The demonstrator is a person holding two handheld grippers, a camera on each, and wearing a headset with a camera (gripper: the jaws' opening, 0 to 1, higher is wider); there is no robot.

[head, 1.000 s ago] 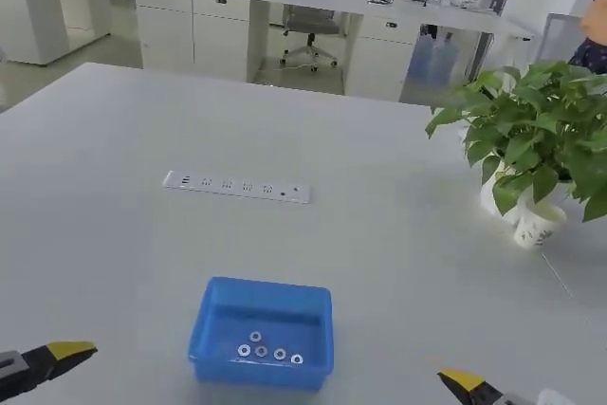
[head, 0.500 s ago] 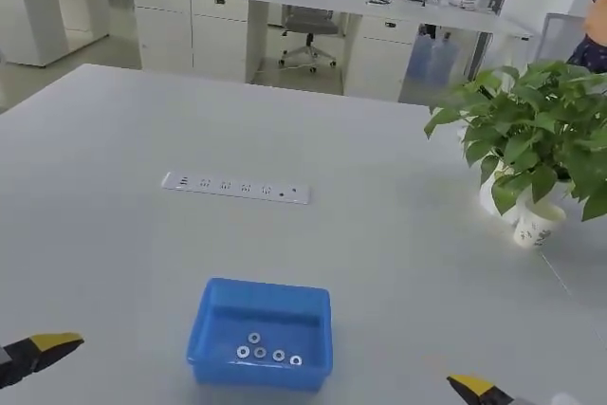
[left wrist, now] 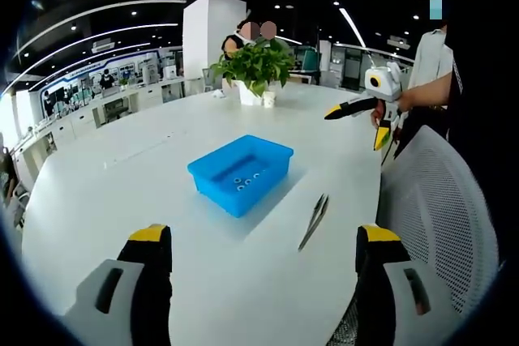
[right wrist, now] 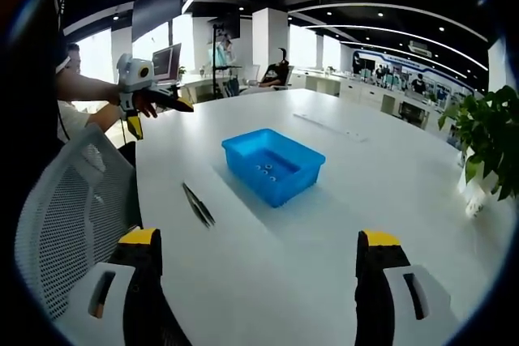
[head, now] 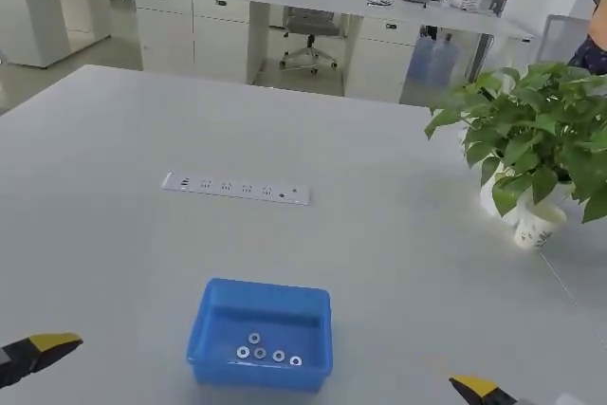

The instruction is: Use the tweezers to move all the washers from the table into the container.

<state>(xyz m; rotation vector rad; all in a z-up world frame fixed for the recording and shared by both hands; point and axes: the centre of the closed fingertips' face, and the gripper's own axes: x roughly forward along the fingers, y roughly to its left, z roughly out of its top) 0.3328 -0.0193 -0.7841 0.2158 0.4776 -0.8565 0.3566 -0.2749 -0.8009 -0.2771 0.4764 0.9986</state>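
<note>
White worktop [head: 379, 234]: left gripper [left wrist: 263, 241] drawing back toward edge since one second ago, fingers [left wrist: 150, 241] gaping wide, empty. Five washers [head: 268, 354] lying in blue container [head: 261, 329]; tweezers [left wrist: 314, 220] lying loose beside it. Right gripper [right wrist: 261, 241] likewise retreating, wide. Transfer looking complete.

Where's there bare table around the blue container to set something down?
Wide bare table lies between the container and the power strip, left of the container, and right of it toward the plant. The only tighter spot is the near edge, where the tweezers lie.
</note>
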